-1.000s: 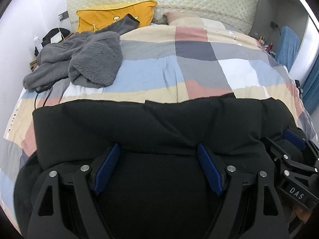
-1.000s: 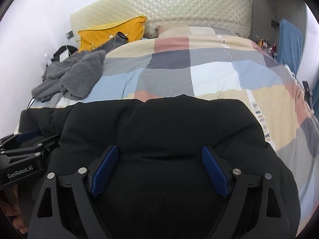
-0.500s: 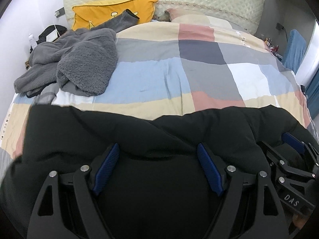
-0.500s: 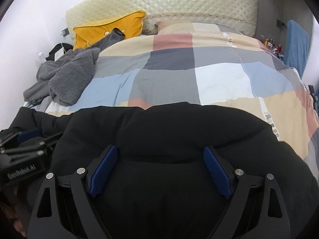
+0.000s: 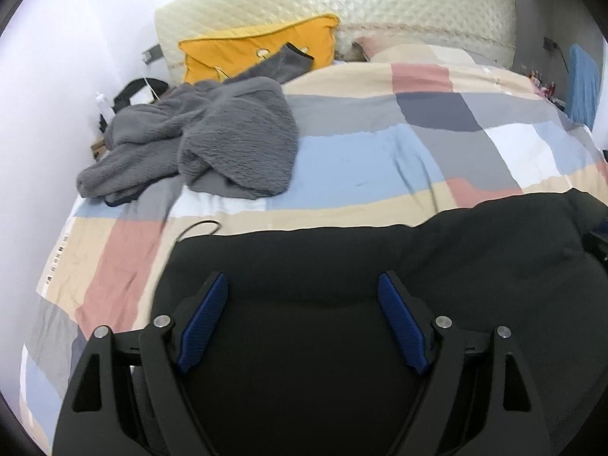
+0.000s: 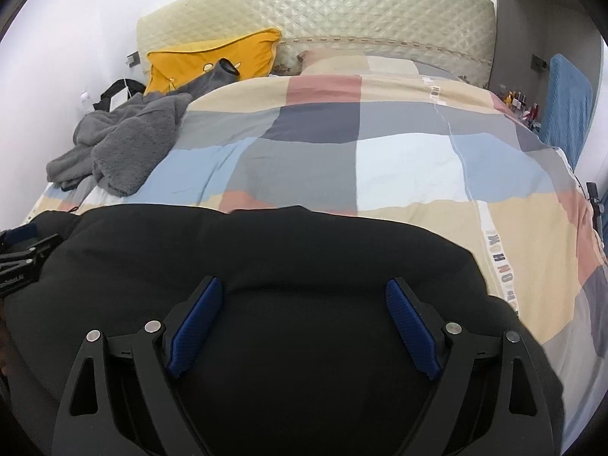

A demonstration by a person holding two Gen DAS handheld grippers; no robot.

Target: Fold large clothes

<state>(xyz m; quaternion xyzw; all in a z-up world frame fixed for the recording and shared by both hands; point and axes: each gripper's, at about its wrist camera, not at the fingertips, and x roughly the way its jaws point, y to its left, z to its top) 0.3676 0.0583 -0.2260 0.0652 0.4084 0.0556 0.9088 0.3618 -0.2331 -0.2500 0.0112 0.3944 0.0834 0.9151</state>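
Black padded jacket (image 5: 380, 266) on bed, fold approx. midway.

Bulky black garment lies across near end of patchwork quilt (image 6: 380, 159), doubled w/ rounded far edge; judged partly folded, final fold & squaring left. Left hand-held gripper (image 5: 304, 319) & right hand-held gripper (image 6: 304, 323): blue pads spread wide over the fabric, gripping nothing. Grey fleece garment (image 5: 212, 140) by yellow cushion (image 5: 258, 49) untouched, prob. next.

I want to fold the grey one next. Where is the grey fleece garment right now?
The grey fleece garment lies crumpled on the left side of the bed, on the checked duvet, just in front of the yellow pillow; both views show it.
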